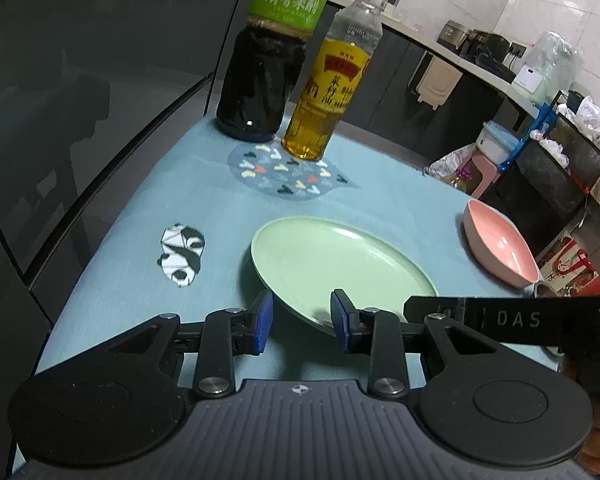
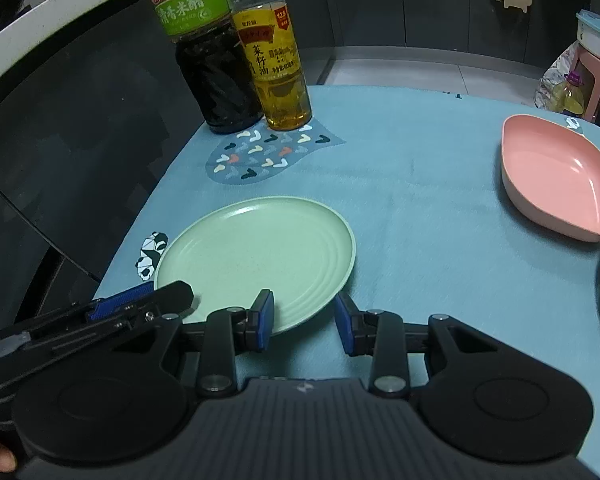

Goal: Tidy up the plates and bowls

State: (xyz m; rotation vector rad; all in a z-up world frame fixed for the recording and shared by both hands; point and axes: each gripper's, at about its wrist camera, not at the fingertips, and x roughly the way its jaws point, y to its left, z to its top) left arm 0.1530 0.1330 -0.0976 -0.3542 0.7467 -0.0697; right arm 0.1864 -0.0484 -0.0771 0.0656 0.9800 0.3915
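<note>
The green plate (image 2: 256, 260), low centre of frame, looks light, stiff and slick, best pinched at its near rim, which both grippers' released fingers (image 1: 264, 320) straddle.

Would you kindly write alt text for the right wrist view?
An open right claw hovers at the near rim of a green plate on a blue tablecloth. The left claw reaches the plate's left edge; a pink bowl sits right, two bottles behind.
</note>
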